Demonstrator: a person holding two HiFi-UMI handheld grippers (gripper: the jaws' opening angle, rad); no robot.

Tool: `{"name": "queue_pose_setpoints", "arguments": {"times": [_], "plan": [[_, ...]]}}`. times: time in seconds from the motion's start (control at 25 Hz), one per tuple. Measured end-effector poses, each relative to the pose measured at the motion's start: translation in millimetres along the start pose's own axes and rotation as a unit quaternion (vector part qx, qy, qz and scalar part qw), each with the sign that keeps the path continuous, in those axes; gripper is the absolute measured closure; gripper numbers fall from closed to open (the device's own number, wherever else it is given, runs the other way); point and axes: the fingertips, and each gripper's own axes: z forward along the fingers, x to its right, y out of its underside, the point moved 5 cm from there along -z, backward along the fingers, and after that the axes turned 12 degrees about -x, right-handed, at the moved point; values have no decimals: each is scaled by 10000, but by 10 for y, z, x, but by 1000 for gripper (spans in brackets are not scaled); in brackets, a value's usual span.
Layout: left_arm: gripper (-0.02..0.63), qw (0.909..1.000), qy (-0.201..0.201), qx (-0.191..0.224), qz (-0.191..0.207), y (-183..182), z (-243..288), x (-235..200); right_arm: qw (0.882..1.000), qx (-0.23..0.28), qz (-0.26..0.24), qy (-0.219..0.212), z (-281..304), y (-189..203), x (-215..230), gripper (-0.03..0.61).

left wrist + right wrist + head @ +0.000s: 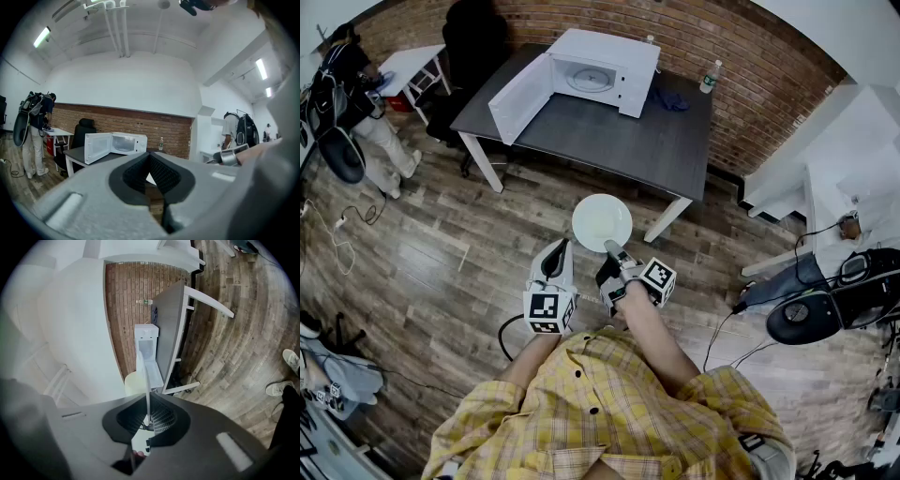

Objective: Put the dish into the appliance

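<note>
A white round plate (602,222) hangs level above the wooden floor, just in front of the dark table (609,145). My right gripper (612,248) is shut on the plate's near rim; in the right gripper view the plate (145,385) runs edge-on from between the pads. The white microwave (598,73) stands on the table's far side with its door (520,97) swung open to the left and its cavity bare. The microwave (117,144) also shows in the left gripper view. My left gripper (556,255) is shut and holds nothing, to the left of the plate.
A water bottle (710,77) and a blue cloth (668,97) lie on the table right of the microwave. A black chair (469,52) and a small white table (408,66) stand at the far left, near a person (370,122). Bags and cables (825,305) lie on the floor at right.
</note>
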Motion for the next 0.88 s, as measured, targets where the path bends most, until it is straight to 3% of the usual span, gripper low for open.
{"name": "queue_pose_setpoints", "arguments": {"times": [0.52, 0.88], "plan": [[614, 10000, 57, 10, -35, 24, -19, -46, 10000, 17, -17, 90, 18, 52, 6, 565], [614, 9996, 264, 111, 38, 16, -22, -343, 9994, 264, -189, 118, 196, 127, 76, 565]]}}
